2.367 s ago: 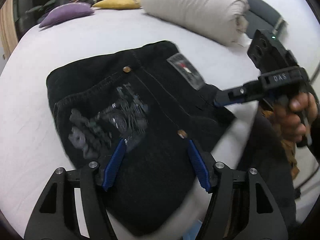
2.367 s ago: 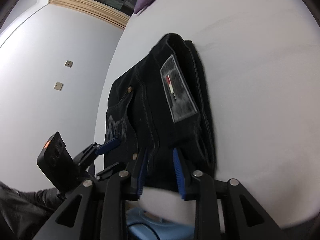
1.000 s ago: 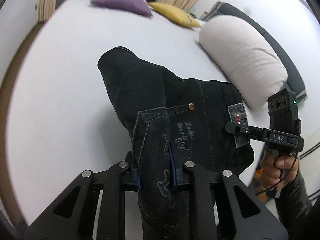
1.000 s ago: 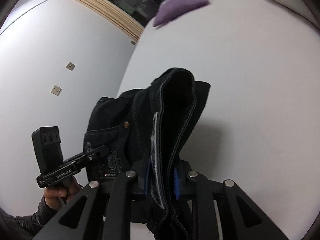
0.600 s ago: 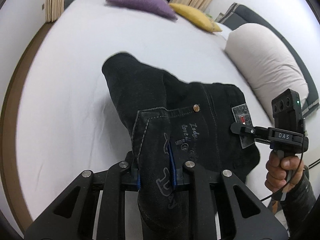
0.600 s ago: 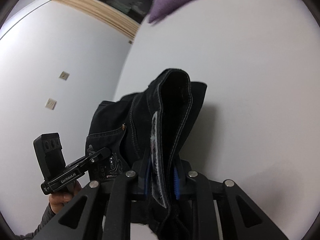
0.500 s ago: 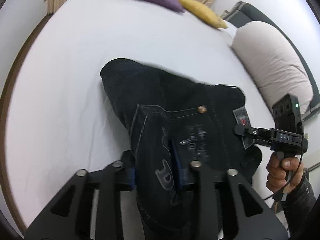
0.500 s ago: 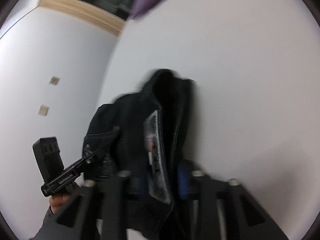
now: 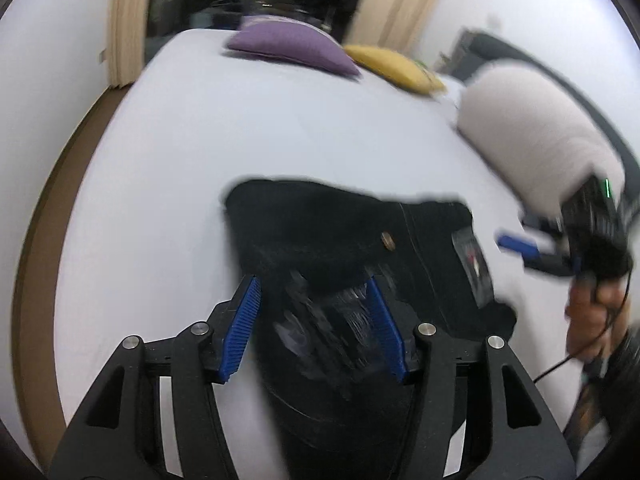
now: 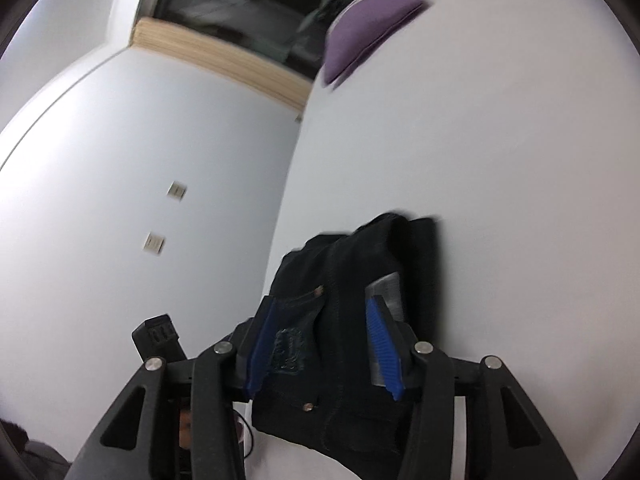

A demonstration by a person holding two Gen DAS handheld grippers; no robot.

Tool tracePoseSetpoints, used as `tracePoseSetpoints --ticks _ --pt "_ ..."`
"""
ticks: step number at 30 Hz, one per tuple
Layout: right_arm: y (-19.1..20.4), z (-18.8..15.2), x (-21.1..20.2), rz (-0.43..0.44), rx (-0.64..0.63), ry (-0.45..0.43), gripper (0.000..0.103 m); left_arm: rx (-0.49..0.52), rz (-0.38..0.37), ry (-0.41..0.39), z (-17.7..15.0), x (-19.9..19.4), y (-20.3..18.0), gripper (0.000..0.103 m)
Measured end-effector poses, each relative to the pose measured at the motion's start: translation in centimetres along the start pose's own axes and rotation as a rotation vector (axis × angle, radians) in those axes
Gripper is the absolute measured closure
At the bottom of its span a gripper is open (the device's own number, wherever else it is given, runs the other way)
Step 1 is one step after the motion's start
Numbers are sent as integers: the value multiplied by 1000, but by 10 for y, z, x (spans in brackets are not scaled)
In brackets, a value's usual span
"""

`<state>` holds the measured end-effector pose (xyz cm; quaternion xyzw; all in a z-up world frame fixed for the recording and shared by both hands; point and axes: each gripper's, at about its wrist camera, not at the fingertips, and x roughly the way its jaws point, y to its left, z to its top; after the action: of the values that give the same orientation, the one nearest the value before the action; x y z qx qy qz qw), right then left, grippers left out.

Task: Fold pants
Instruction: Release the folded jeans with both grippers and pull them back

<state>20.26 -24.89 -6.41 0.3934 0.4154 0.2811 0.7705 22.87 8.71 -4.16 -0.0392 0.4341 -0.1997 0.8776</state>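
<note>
The black pants (image 9: 340,240) lie folded in a compact bundle on the white bed (image 9: 168,184), pocket rivet and waist label facing up. My left gripper (image 9: 312,320) hovers over their near edge, jaws opening; the printed pocket fabric lies between the blue pads (image 9: 242,332), which do not press on it. In the right wrist view the pants (image 10: 356,276) lie between the spread pads of my right gripper (image 10: 322,348), whose jaws are also opening and grip nothing. The right gripper (image 9: 520,250) shows blurred at the pants' right side, carried by a hand (image 9: 588,312).
A purple cushion (image 9: 292,48) and a yellow cushion (image 9: 396,68) lie at the far end of the bed. A rolled white duvet (image 9: 532,140) lies along the right. The bed's brown edge (image 9: 36,240) and a white wall (image 10: 120,200) run along the left.
Both grippers held raised folds of the pants; now both have spread their jaws and let go. The pants have settled flat on the bed and both hands have pulled back and down.
</note>
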Motion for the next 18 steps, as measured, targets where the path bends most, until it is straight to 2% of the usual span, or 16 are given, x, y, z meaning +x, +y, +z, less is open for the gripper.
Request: tracePoseSetpoints --ticks 3,4,6,9,11,13,14,16,17,18 --pt "-13 -14 24 -27 37 70 57 4 60 23 -21 10 -12 42" --pt "-22 -24 26 -43 47 89 67 -22 69 37 -27 13 -9 41" --pt "-29 -40 23 -48 53 101 74 -89 45 65 -42 14 1 38" --pt "-32 -63 -1 -47 64 54 73 -114 49 45 -57 0 3 37" --pt "-33 -78 -28 -39 88 5 66 -123 72 8 -61 -23 -1 37" --pt "-24 -94 -52 -95 84 -35 59 -112 112 -54 -64 -49 -11 35" --pt "-14 -106 -66 -158 47 -56 58 -93 148 -107 -66 -68 -20 33" --pt "17 -125 -89 -256 -48 -107 55 -65 204 -226 -71 -108 -38 12" --pt "32 -131 -98 -284 -80 -136 44 -55 219 -279 -74 -128 -47 6" --pt "45 -136 -106 -310 -105 -169 37 -42 239 -352 -77 -151 -58 0"
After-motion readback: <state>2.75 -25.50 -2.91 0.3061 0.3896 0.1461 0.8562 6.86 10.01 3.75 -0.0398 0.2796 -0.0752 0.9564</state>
